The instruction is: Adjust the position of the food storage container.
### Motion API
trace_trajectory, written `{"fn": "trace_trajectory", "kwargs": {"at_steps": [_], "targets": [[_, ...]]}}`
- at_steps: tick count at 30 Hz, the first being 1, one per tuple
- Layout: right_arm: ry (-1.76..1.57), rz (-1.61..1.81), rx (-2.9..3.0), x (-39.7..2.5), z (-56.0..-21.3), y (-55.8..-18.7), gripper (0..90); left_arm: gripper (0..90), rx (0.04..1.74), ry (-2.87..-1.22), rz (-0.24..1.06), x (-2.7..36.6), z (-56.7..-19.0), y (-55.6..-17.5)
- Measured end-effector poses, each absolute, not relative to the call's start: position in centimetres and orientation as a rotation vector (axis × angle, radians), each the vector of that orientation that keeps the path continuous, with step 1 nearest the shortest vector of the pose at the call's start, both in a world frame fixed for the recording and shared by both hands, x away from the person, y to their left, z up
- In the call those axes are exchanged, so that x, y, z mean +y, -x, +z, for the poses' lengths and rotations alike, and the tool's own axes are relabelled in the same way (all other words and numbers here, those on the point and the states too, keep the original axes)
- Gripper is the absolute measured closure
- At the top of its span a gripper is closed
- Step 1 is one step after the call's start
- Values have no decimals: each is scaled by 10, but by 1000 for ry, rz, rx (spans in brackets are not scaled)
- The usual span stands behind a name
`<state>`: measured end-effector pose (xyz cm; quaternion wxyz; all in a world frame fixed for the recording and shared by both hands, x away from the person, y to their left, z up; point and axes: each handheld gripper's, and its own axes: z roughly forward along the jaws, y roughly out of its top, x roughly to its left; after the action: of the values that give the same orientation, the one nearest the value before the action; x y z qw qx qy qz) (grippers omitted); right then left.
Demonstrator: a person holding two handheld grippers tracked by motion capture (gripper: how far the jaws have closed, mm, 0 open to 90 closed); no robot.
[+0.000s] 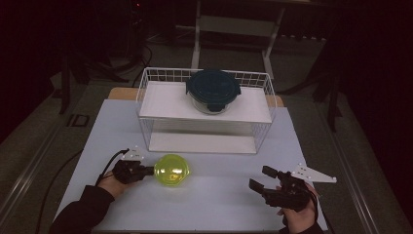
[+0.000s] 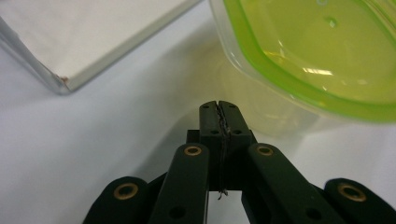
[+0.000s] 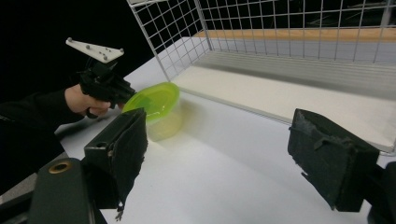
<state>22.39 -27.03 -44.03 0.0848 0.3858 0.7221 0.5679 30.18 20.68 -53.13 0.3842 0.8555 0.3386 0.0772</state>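
High view: green tub (image 1: 171, 169) sits on the white table (image 1: 219, 204), front left of centre, just ahead of the wire rack (image 1: 146, 92). Lid on, translucent yellow-green, round with small tabs at the rim.

Left gripper (image 1: 146, 170) comes in from the tub's left, tip right at the tub's edge; contact cannot be told from above. Left gripper view: left gripper's (image 2: 219, 109) jaws pressed together, nothing between them, tip just short of the tub (image 2: 317, 56), which stands close ahead and to the right. Clear wall shows below the green lid rim. A corner of the rack's bottom board (image 2: 93, 42) lies upper left, apart from the tub.

Right gripper (image 1: 260, 180) rests over the table front right, well apart from the tub, held in a hand (image 1: 297, 217). Jaws spread wide, holding nothing. Right gripper view: right gripper (image 3: 224, 154) has bare table between its two padded jaws; beyond them the tub (image 3: 154, 105) with the left gripper (image 3: 122, 99) beside its far rim, and the rack's mesh wall (image 3: 280, 28) behind.

Rack has two white shelves. A dark blue-lidded container (image 1: 213, 90) stands on the upper shelf, right of middle. Lower shelf bare. Surroundings dark; floor and a frame leg dimly seen behind the table.
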Motion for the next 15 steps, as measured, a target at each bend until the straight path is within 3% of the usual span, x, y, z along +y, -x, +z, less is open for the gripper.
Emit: {"fn": "trace_trajectory", "kwargs": {"at_steps": [15], "targets": [[-1150, 1692, 2156, -270, -441, -224, 193, 886, 762, -2211, 139, 178, -525, -290]]}}
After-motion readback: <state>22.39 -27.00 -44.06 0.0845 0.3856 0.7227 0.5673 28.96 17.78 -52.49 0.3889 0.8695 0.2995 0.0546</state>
